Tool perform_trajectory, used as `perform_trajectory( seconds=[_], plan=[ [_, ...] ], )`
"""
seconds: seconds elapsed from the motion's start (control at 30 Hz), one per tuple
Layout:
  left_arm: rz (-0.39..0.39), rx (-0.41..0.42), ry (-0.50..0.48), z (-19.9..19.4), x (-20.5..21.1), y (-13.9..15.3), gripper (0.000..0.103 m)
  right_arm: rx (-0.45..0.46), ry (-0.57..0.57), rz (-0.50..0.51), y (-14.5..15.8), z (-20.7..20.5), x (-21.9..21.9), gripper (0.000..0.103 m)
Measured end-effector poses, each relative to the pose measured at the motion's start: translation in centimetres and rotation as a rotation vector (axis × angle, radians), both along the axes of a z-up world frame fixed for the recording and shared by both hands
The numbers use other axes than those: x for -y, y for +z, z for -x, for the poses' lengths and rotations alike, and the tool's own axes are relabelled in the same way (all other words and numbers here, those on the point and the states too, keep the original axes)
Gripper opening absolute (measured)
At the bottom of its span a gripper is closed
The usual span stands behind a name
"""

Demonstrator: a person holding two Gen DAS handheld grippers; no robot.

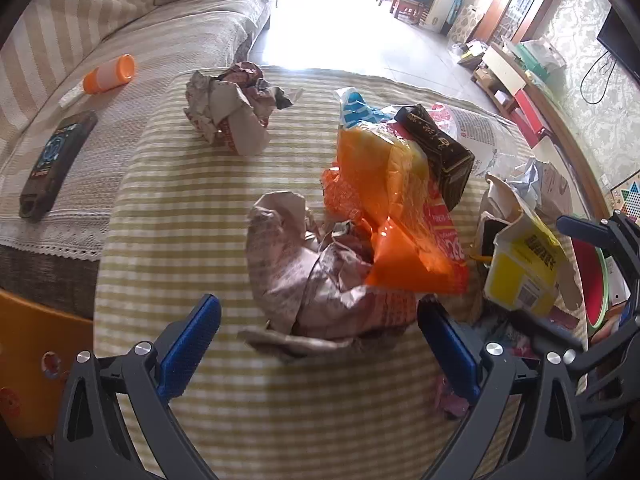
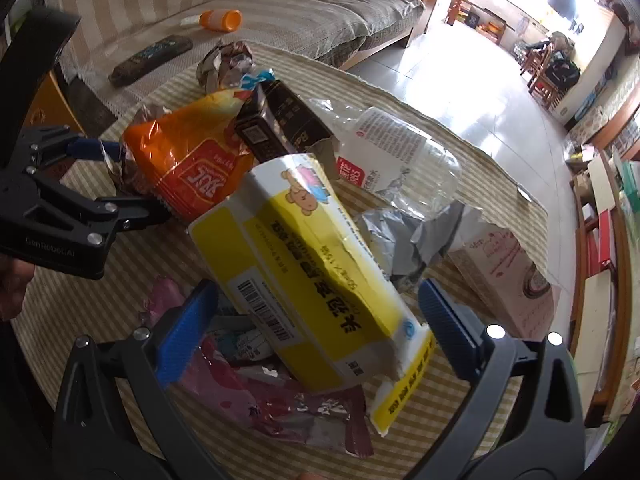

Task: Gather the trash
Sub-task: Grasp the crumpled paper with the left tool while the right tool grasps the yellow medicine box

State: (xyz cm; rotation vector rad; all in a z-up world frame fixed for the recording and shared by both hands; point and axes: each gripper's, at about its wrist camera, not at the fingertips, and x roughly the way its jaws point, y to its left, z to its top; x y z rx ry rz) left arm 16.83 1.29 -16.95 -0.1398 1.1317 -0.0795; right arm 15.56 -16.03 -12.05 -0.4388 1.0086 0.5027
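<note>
Crumpled paper [image 1: 316, 276] between my left gripper [image 1: 320, 344] fingers, spread apart | light, soft: pinch its middle | right gripper [image 2: 316, 336] spread around yellow box [image 2: 304, 272]

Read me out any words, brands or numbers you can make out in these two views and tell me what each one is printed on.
"GenRobot.AI": on the black body of the left gripper, right wrist view.
Orange snack bag: large white Chinese characters, upside down, not read with confidence.
Yellow box: bold black Chinese characters and a barcode, digits too small.
Clear plastic bottle: red-and-white label, print too fine.
Black carton: gold lettering, blurred.
</note>
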Motion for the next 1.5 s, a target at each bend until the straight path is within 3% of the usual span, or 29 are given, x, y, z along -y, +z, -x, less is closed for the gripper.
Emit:
perform_trajectory(
  seconds=[0.13, 0.2, 0.27, 0.33, 0.43, 0.53, 0.57, 0.67, 0.73, 0.8, 0.83, 1.13, 1.3, 1.33, 1.37, 1.4, 1.5],
  plan=[
    [0.01, -0.003, 0.015, -0.2, -0.3, -0.8, 0.081, -0.009, 0.008, 0.001, -0.6, 0.0, -0.2, 0.09],
    [0.027, 0.003, 0.018, 0.0, -0.5, -0.9, 0.063, -0.014, -0.003, -0.028, -0.5, 0.0, 0.3, 0.082],
    [0.034, 0.008, 0.012, 0.3, -0.7, -0.8, 0.06, -0.021, -0.019, -0.053, -0.3, -0.1, 0.9, 0.076],
    [0.038, 0.019, 0.008, 0.6, -0.8, -0.6, 0.057, -0.02, -0.037, -0.067, -0.2, -0.2, 1.5, 0.058],
    [0.036, 0.028, 0.015, 1.3, -1.1, 0.0, 0.056, -0.023, -0.056, -0.11, 0.5, -0.3, 2.2, 0.049],
    [0.023, 0.033, 0.025, 2.0, -1.3, 0.4, 0.056, 0.008, -0.075, -0.119, 1.6, -0.1, 2.9, 0.021],
    [0.02, 0.034, 0.03, 2.4, -1.4, 0.6, 0.056, 0.01, -0.082, -0.12, 1.9, -0.1, 3.2, 0.018],
    [0.015, 0.034, 0.04, 3.3, -1.7, 1.0, 0.056, -0.003, -0.083, -0.126, 2.2, -0.3, 3.5, 0.016],
    [0.016, 0.033, 0.047, 3.8, -2.0, 1.2, 0.056, -0.022, -0.08, -0.125, 2.1, -0.4, 3.5, 0.022],
    [0.02, 0.036, 0.055, 4.3, -2.4, 1.5, 0.056, 0.007, -0.099, -0.109, 2.3, -0.4, 3.5, 0.091],
    [0.021, 0.039, 0.056, 4.5, -2.5, 1.6, 0.056, 0.029, -0.106, -0.114, 2.6, -0.3, 3.5, 0.098],
    [0.042, 0.061, 0.06, 5.0, -3.1, 2.2, 0.056, 0.004, -0.093, -0.085, 1.6, -2.2, 1.2, 0.098],
    [0.056, 0.066, 0.069, 5.2, -3.6, 2.2, 0.056, 0.004, -0.045, 0.005, -0.2, -2.2, -1.1, 0.097],
    [0.057, 0.067, 0.069, 5.2, -3.6, 2.2, 0.056, 0.01, -0.034, 0.029, -0.6, -2.1, -1.5, 0.094],
    [0.057, 0.068, 0.07, 5.2, -3.7, 2.2, 0.056, 0.013, -0.026, 0.046, -1.0, -2.0, -1.7, 0.077],
    [0.059, 0.069, 0.071, 5.3, -3.7, 2.2, 0.056, 0.002, -0.025, 0.05, -1.3, -2.0, -1.8, 0.068],
    [0.062, 0.077, 0.076, 5.5, -3.8, 2.5, 0.056, 0.002, -0.045, 0.006, -0.7, -1.8, -1.1, 0.056]
  ],
)
